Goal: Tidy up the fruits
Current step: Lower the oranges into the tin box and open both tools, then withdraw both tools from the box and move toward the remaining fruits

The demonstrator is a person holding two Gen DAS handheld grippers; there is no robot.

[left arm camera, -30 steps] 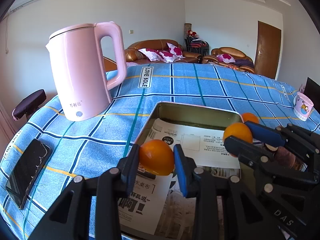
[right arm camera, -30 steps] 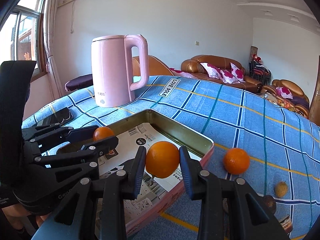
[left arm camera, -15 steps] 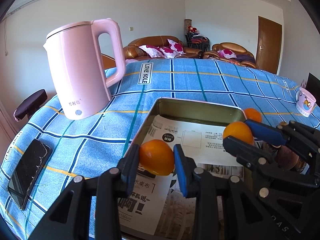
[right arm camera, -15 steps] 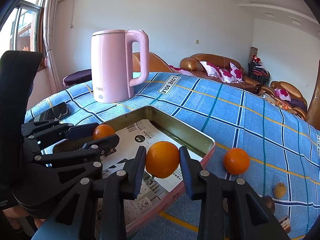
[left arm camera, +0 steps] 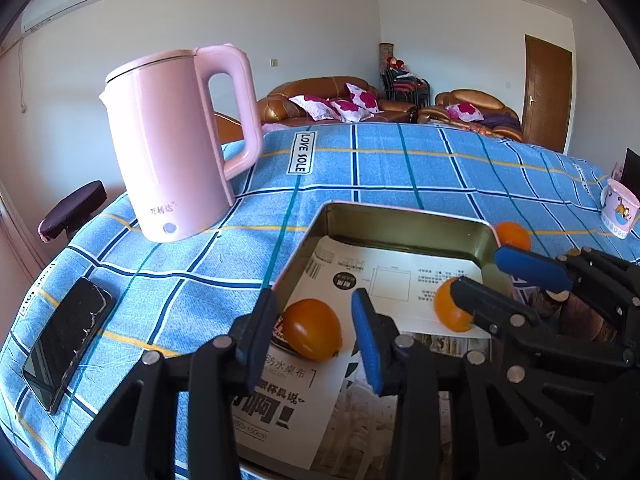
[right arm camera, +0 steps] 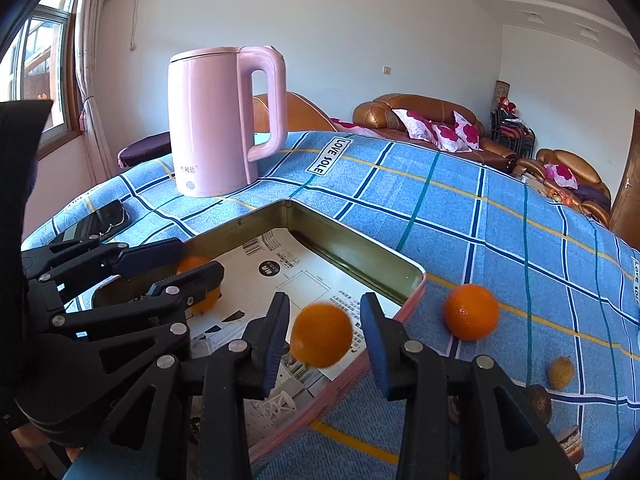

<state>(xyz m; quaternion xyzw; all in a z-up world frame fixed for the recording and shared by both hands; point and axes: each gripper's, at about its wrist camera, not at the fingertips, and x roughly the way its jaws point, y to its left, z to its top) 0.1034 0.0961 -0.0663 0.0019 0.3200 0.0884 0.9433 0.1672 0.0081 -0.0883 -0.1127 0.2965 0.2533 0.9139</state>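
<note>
In the left wrist view, your left gripper (left arm camera: pixel 314 334) stands released, its jaws spread wider than the orange (left arm camera: pixel 312 334) lying between them on the paper lining of the tin tray (left arm camera: pixel 404 219). The fruit rests near the tray's left wall, apparently touching neither finger. A second orange (left arm camera: pixel 450 304) sits further right in the tray, partly hidden by your right gripper (left arm camera: pixel 498 276). A third orange (left arm camera: pixel 513 234) lies outside, just beyond the far right corner. The pink kettle (left arm camera: pixel 176 142) and a phone (left arm camera: pixel 66 344) stand on the desk (left arm camera: pixel 400 168), well apart from the tray.

In the right wrist view, your right gripper (right arm camera: pixel 324 332) is likewise released: the orange (right arm camera: pixel 321 335) between its jaws appears blurred and free of both pads, seemingly dropping over the tray's near rim (right arm camera: pixel 414 280). The loose orange (right arm camera: pixel 472 311) lies on the desk beside that rim, with a small yellowish fruit (right arm camera: pixel 561 371) nearer the edge.

Risk: a fruit released this close to the rim may strike it and bounce out, or roll across the smooth paper. Withdrawing carelessly could nudge either orange.
</note>
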